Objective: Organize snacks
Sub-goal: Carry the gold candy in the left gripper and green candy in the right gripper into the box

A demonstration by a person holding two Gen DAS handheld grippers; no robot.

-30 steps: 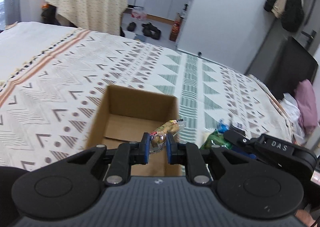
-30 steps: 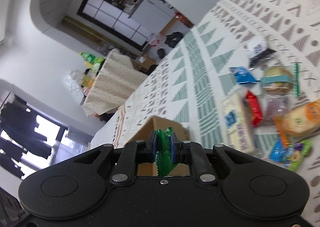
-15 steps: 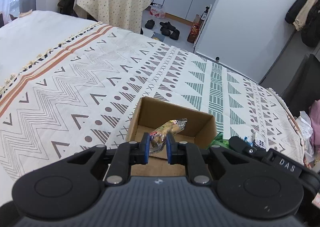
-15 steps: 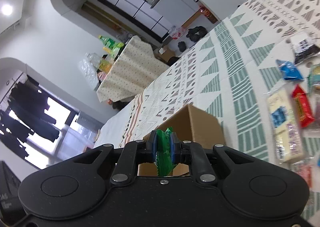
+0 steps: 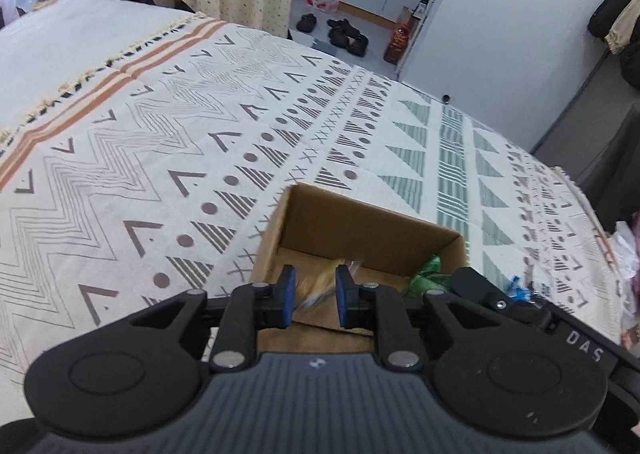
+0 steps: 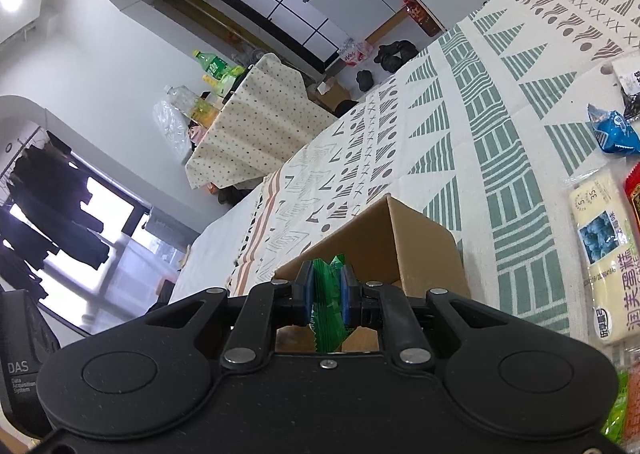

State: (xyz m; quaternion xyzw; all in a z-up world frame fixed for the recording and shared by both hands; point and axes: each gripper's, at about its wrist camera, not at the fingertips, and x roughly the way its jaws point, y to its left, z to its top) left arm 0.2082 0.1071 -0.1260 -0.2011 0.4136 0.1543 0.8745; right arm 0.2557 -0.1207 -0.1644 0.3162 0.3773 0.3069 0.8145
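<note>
Left claw (image 5: 313,296) hung over the near edge of the open cardboard box (image 5: 372,230), which sat on the patterned bedspread (image 5: 200,142). Its jaws had just been opening: the blue pads (image 5: 286,296) stood apart with a gap on both sides of the yellowish snack packet (image 5: 325,284). The packet showed blurred between the pads, over the box's inside; pads did not appear to press on it. Whether it had already left the claw entirely could not be told from the blur.

Right claw (image 6: 328,294) was clamped on a green snack packet (image 6: 326,308); both blue pads pressed flat on it, its serrated edge hanging below the fingers and a corner sticking up above them. In the right wrist view this claw sat just short of the box (image 6: 400,246), level with its near wall. In the left wrist view the same green packet (image 5: 426,276) showed at the box's right corner, over the rim, with the right claw's black body just beside it.

Loose snacks lay on the bedspread to the right of the box, apart from it: a blue packet (image 6: 614,134), a long pale cake bar (image 6: 604,254), a red wrapper (image 6: 634,198) partly cut off by the frame edge
</note>
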